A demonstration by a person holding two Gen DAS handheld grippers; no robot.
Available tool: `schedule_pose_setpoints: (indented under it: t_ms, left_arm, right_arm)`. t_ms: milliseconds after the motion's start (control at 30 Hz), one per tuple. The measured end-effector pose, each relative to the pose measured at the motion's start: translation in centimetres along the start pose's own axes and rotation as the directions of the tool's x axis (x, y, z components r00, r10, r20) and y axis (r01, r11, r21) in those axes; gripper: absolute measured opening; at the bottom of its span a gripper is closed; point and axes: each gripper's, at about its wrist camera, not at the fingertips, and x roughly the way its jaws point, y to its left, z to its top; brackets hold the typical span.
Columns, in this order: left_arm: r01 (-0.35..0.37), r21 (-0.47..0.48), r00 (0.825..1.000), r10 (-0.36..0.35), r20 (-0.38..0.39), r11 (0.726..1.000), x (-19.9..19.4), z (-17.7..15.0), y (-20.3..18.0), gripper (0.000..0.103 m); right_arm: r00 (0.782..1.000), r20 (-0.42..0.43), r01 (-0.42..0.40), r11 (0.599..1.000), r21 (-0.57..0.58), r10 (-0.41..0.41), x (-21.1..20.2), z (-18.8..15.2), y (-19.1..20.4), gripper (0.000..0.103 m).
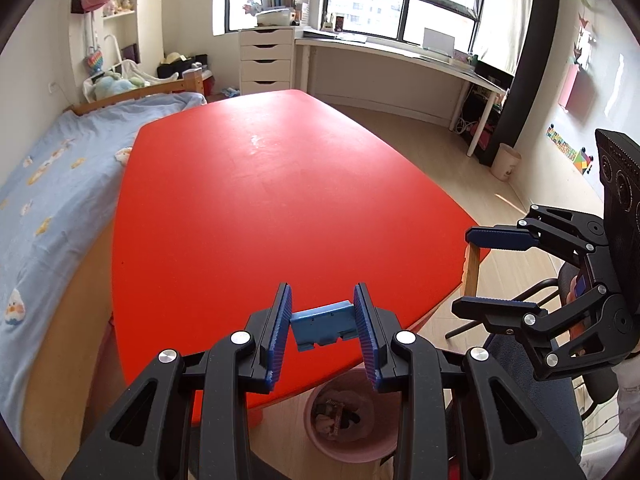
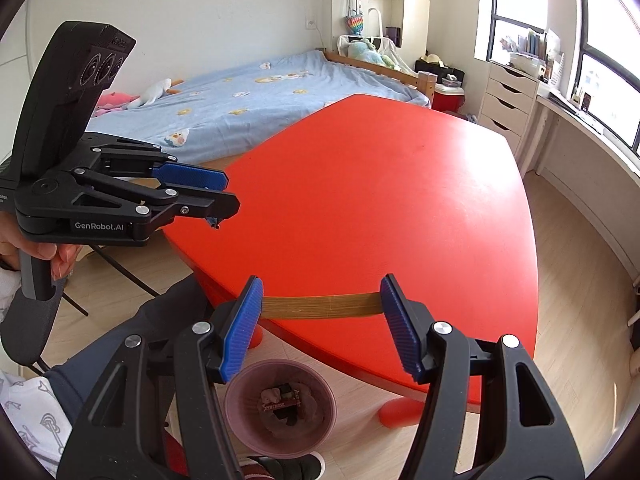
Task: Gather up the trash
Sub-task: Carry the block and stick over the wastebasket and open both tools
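Left hand-held gripper (image 1: 322, 322) clamps a blue scrap (image 1: 323, 325); the right (image 2: 321, 326) pinches a brown strip (image 2: 320, 306) — either could miss the pink bin (image 2: 279, 410) below.

red table (image 1: 260, 200), pink bin (image 2: 244, 432) on wooden floor (image 1: 400, 128)

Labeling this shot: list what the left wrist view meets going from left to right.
Bed → red table → left gripper clamping a blue piece → right gripper holding a wooden strip.
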Motion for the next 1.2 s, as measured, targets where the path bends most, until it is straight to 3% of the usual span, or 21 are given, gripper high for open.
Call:
schedule_pose_setpoints:
  t_ms: [567,900,933,1000,1033,1100,1200]
  left_arm:
    - [0.075,0.004,0.997,-0.075,-0.032,0.997,-0.9,-6.1,-2.1,0.032]
    - [0.111,0.016,0.992,-0.11,-0.053,0.994,-0.5,-6.7,-3.1,0.032]
    - [0.112,0.018,0.992,-0.111,-0.055,0.994,-0.5,-6.7,-3.1,0.032]
    - [0.118,0.017,0.991,-0.117,-0.058,0.993,-0.4,-6.7,-3.0,0.035]
    - [0.115,0.016,0.992,-0.114,-0.059,0.993,-0.3,-6.7,-2.9,0.047]
    - [0.119,0.003,0.992,-0.119,-0.035,0.993,-0.5,-6.7,-2.6,0.085]
    - [0.107,-0.004,0.994,-0.107,-0.024,0.994,-0.6,-6.7,-2.4,0.09]
  right_arm:
    - [0.998,-0.063,-0.029,0.999,0.036,0.031,-1.3,-6.3,3.9,0.06]
    - [0.996,-0.076,-0.049,0.998,0.043,0.052,-0.9,-6.9,4.0,0.061]
    - [0.995,-0.079,-0.053,0.998,0.038,0.056,-0.9,-6.9,4.1,0.061]
    - [0.995,-0.087,-0.051,0.998,0.022,0.052,-0.8,-7.1,4.1,0.071]
    - [0.995,-0.087,-0.047,0.999,0.019,0.048,-0.8,-7.0,4.1,0.083]
    - [0.996,-0.082,-0.045,0.999,0.019,0.046,-0.8,-7.2,4.0,0.089]
    - [0.995,-0.094,-0.042,0.999,0.029,0.044,-0.6,-7.4,3.7,0.094]
